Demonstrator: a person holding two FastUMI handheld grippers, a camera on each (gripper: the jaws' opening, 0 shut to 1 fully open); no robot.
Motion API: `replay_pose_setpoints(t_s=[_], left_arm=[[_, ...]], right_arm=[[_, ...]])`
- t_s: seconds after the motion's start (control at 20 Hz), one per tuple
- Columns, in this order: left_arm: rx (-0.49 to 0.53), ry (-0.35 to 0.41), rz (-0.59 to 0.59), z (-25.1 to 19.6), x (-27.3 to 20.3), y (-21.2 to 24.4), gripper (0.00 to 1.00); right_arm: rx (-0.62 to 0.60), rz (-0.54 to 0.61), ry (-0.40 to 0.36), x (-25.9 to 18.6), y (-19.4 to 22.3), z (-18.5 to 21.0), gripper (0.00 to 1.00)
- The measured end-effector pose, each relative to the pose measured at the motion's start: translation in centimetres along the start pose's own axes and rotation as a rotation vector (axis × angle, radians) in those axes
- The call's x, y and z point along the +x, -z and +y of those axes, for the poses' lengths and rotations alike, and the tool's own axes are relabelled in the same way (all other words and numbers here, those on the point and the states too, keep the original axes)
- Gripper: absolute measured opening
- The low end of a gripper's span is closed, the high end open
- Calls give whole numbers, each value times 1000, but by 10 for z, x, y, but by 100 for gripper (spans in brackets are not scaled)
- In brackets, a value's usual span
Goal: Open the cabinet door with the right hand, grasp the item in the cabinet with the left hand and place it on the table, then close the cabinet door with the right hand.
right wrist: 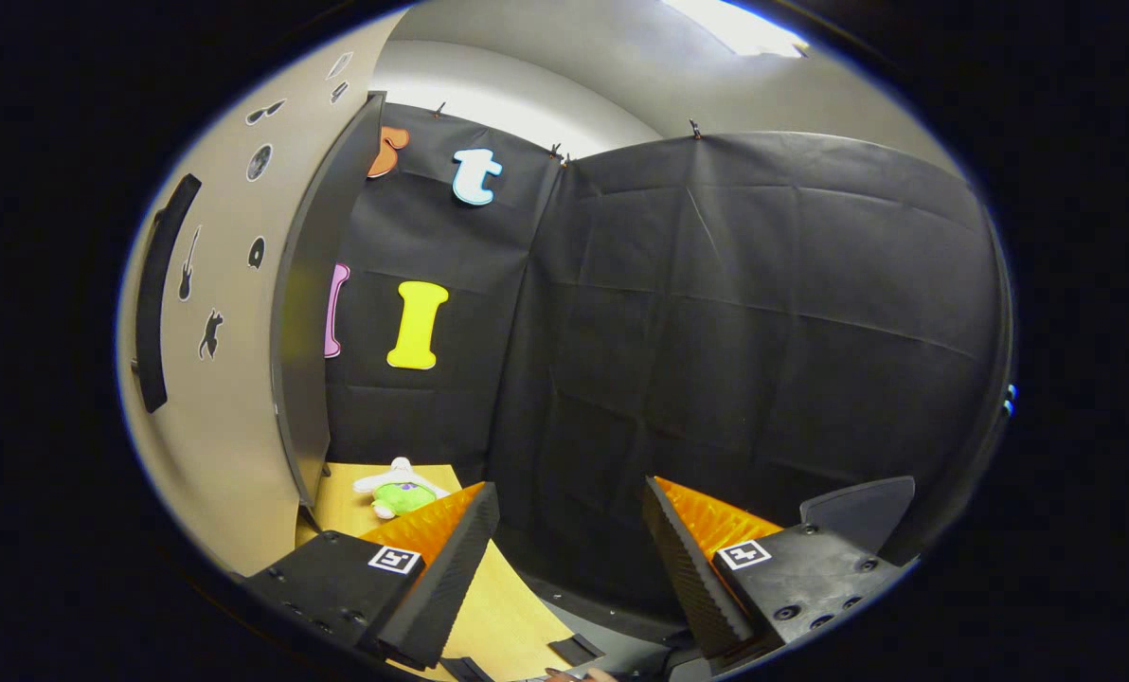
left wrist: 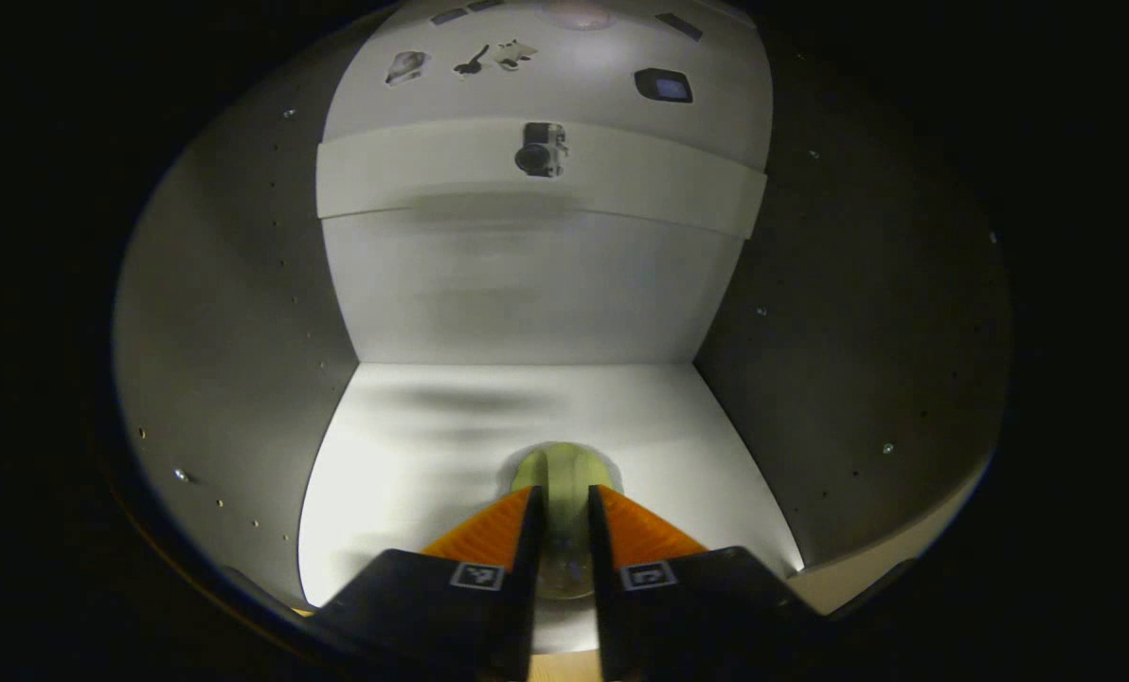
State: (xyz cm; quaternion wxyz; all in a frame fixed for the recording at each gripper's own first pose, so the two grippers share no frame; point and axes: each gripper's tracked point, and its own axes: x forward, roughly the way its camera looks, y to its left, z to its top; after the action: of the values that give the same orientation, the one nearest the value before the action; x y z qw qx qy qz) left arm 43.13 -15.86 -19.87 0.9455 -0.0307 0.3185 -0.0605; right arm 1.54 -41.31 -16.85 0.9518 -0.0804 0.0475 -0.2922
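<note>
Your left gripper point(left wrist: 561, 516) reaches into the white-walled cabinet compartment point(left wrist: 527, 294), and its two fingers stand close together on either side of a pale yellow-green rounded item point(left wrist: 564, 469) that rests on the compartment's white floor near the front edge; the fingers point(left wrist: 489, 535) look to be against its sides, though you cannot tell for sure that both press on it. Above the compartment runs a white shelf edge point(left wrist: 432, 175) with a small dark camera-like device point(left wrist: 541, 149) fixed to it. Your right gripper point(right wrist: 569, 530) hangs outside the cabinet with its jaws spread wide and nothing between them, facing the black cloth wall point(right wrist: 716, 332). To its left stands the open beige cabinet door point(right wrist: 214, 379), with small dark stickers and a long black handle point(right wrist: 152, 303) on it. Past the door's edge, a small white and green plush toy point(right wrist: 399, 491) lies on the light wooden table point(right wrist: 498, 597).
</note>
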Motion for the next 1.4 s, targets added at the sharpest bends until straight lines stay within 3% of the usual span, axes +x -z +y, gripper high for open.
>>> replay_pose_setpoints(t_s=[0.05, 0.2, 0.55, 0.75, 1.0, 1.4], left_arm=[[6, -6, -2, -1, -2, 0, 24], [1, 7, 2, -4, -3, 1, 19], [8, -1, -70, -3, -48, -11, 19], [11, 62, -119, -12, -101, -5, 19], [-32, 137, -136, -15, -174, 31, 19], [-86, 166, -72, -18, -235, 155, 19]], right_arm=[[8, 4, 0, 0, 1, -1, 98], [11, 6, -5, -2, 3, 1, 98], [4, -2, -53, -18, -4, 22, 98], [13, -8, -115, -28, -11, 43, 98], [29, -27, -205, -39, -25, 66, 98], [24, -10, -333, -39, -23, 99, 98]])
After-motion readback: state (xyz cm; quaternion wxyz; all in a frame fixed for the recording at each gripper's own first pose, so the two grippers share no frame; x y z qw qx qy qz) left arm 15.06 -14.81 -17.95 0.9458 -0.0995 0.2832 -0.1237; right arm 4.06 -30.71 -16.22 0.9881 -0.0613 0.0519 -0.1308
